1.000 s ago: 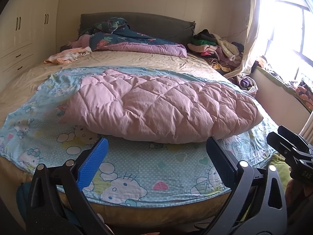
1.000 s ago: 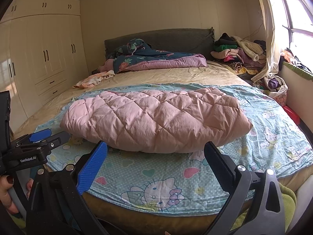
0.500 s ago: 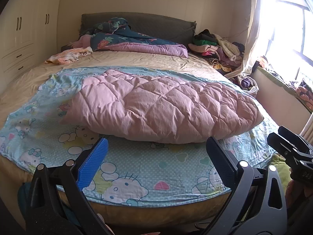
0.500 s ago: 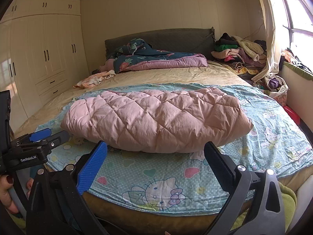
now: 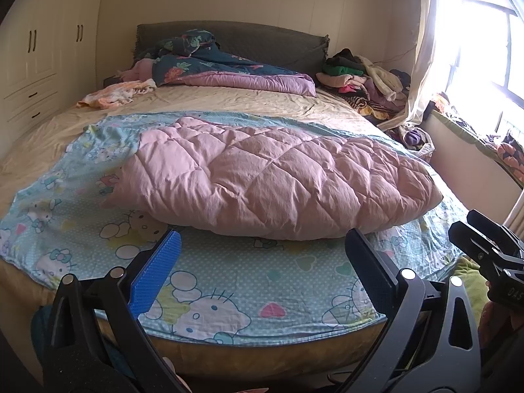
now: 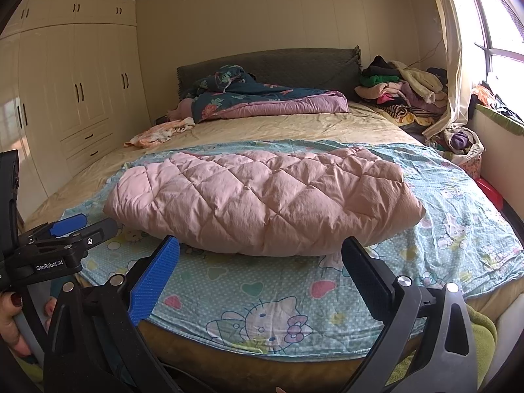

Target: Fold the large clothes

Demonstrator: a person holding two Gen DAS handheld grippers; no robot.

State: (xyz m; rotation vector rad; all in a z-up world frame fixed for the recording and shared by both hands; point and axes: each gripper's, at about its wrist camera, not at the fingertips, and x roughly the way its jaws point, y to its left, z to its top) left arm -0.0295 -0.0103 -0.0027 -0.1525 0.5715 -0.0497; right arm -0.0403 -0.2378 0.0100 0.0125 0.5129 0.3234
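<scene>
Both your left tool (image 5: 262, 258) and right tool (image 6: 260, 258) hang released, holding nothing. The pink quilted garment (image 5: 271, 180) lies just ahead on the bed (image 5: 229, 104). You're approaching; next, likely grip its near edge.

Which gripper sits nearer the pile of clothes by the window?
Right. The right gripper is off the foot of the bed on the window side; the left gripper is farther toward the wardrobe. The clothes pile lies beside the headboard.

The pink quilt (image 5: 271, 183) hides the cartoon sheet (image 5: 229, 281) beneath it.
</scene>
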